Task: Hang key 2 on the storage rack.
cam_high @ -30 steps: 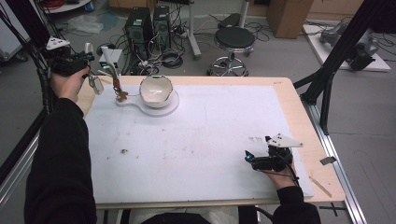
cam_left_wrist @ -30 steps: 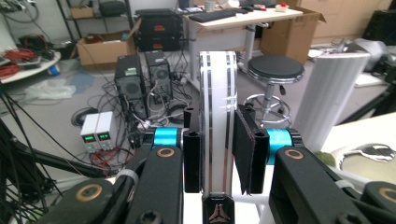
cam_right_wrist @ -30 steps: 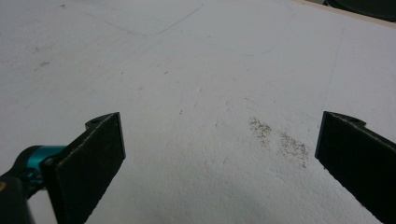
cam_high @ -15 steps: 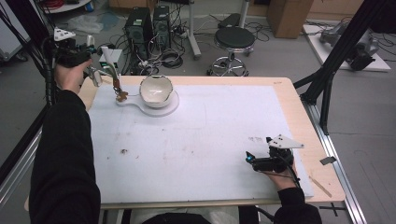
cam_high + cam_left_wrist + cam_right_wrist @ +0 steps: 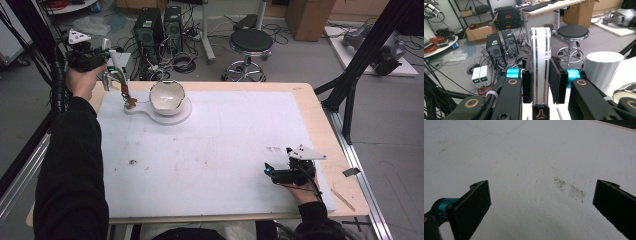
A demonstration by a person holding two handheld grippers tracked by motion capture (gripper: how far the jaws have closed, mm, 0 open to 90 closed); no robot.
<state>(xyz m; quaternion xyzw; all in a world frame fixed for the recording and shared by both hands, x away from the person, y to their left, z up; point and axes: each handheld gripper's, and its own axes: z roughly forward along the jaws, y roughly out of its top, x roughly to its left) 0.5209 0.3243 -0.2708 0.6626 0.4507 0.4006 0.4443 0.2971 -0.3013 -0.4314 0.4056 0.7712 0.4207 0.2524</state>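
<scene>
Transfer step, seemingly, toward the bowl (image 5: 167, 96). Left gripper (image 5: 107, 70) clamped narrow on the upper end of a pale, silver-striped tool (image 5: 540, 50), pads (image 5: 555, 75) pressed on both its flat sides. Tool (image 5: 121, 82) hanging over the worktop's (image 5: 225, 150) 11 o'clock corner, with a brown bit at its low tip just beside the handle of the white board (image 5: 182, 116) under the bowl. Cannot tell whether tip and board touch. Right gripper (image 5: 269, 174) parked at 4 o'clock, jaws wide apart, nothing between them.

Next, probably: swing the tip toward 3 o'clock over the bowl's rim, keeping the squeeze firm so nothing drops short.

White sheet over a wooden worktop, marked by crumbs (image 5: 132, 162) at 8 o'clock and a dark smudge (image 5: 570, 190) ahead of the right gripper. Beyond, at 12 o'clock: computer towers (image 5: 157, 25), a stool (image 5: 250, 42), cables across a grey floor.
</scene>
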